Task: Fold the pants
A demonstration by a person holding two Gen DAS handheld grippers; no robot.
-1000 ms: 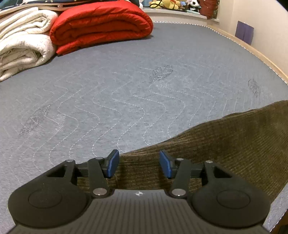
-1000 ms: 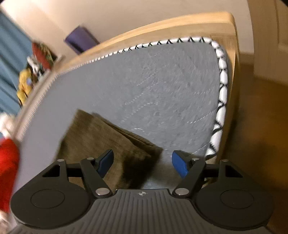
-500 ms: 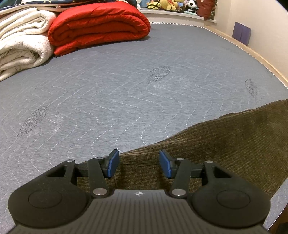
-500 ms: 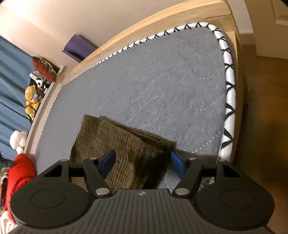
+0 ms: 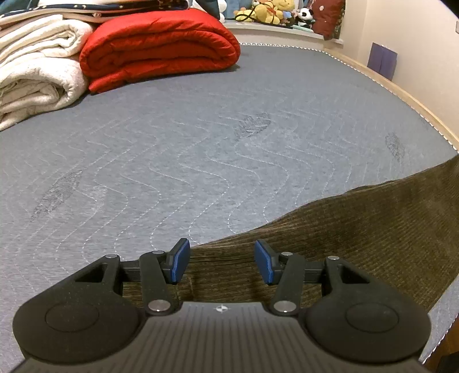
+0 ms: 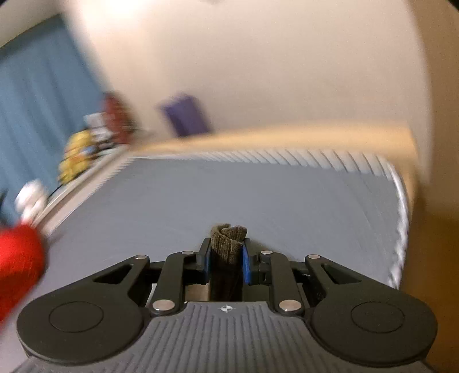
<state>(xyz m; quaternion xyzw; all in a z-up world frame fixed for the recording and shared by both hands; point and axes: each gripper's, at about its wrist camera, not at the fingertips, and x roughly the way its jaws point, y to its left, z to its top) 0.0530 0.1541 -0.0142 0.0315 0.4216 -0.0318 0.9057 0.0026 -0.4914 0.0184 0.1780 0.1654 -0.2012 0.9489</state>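
Brown corduroy pants (image 5: 358, 238) lie on the grey quilted mattress (image 5: 200, 143) at the lower right of the left wrist view. My left gripper (image 5: 222, 261) is open, low over the near edge of the pants, with fabric between its blue pads. My right gripper (image 6: 226, 258) is shut on a bunched fold of the pants (image 6: 228, 241), which sticks up between its pads. The right wrist view is motion-blurred.
A folded red quilt (image 5: 160, 46) and rolled white blankets (image 5: 37, 66) lie at the far left of the mattress. Plush toys (image 5: 275, 11) sit on a far ledge. The wooden bed frame (image 5: 424, 112) runs along the right edge. A blue curtain (image 6: 43, 94) hangs at left.
My right gripper has shut on a fold of the pants and swung up, so its view now looks across the bed. My left gripper stays open and has barely moved.
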